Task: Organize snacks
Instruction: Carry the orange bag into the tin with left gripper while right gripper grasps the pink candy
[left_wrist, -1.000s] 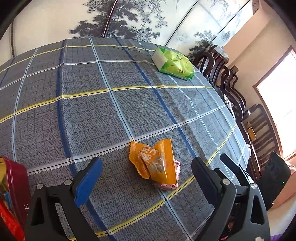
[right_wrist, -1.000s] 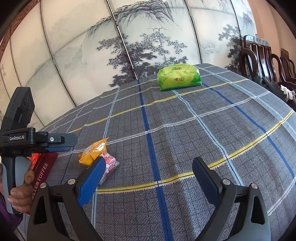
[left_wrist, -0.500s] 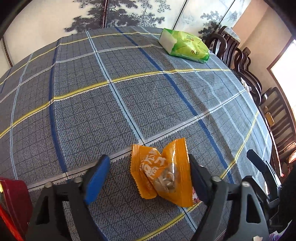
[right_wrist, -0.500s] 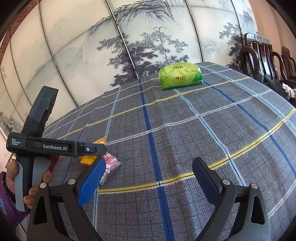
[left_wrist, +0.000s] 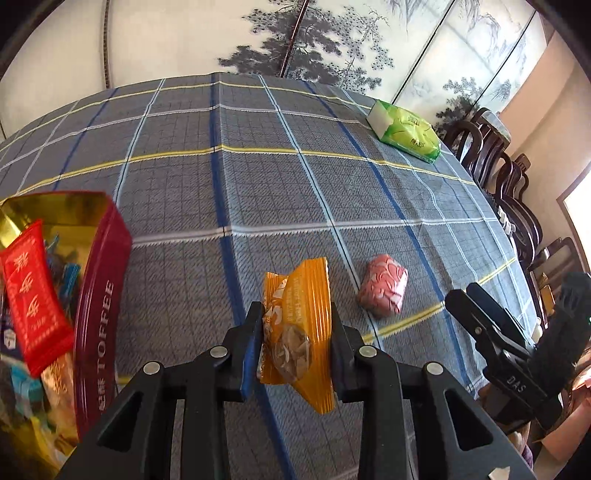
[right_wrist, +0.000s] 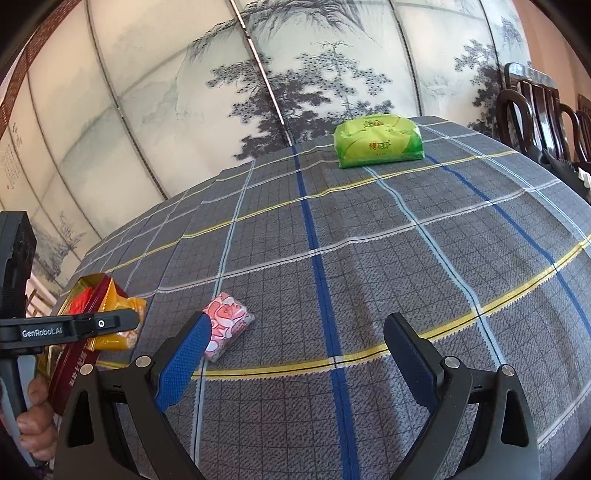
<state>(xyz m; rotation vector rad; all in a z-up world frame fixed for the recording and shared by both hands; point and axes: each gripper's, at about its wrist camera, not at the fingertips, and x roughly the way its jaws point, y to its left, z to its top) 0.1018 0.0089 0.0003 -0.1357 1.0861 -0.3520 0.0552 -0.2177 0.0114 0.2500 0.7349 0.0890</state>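
My left gripper (left_wrist: 295, 347) is shut on an orange snack packet (left_wrist: 299, 325) and holds it above the tablecloth, right of a red toffee tin (left_wrist: 99, 295) that holds several snacks. A pink wrapped snack (left_wrist: 384, 290) lies on the cloth to the right of the packet. In the right wrist view the pink snack (right_wrist: 227, 323) lies just beyond my open, empty right gripper (right_wrist: 295, 354), near its left finger. The left gripper (right_wrist: 74, 326) with the orange packet (right_wrist: 122, 325) shows at the left, beside the tin (right_wrist: 70, 369).
A green tissue pack (left_wrist: 406, 131) lies at the far side of the table (right_wrist: 376, 142). Dark wooden chairs (left_wrist: 498, 173) stand along the right edge. A painted folding screen stands behind the table. The grey plaid tablecloth (right_wrist: 369, 258) covers the table.
My left gripper closed on the orange packet and lifted it off the pink snack, swinging left so the toffee tin is in view. The right gripper stayed open, nearly still.
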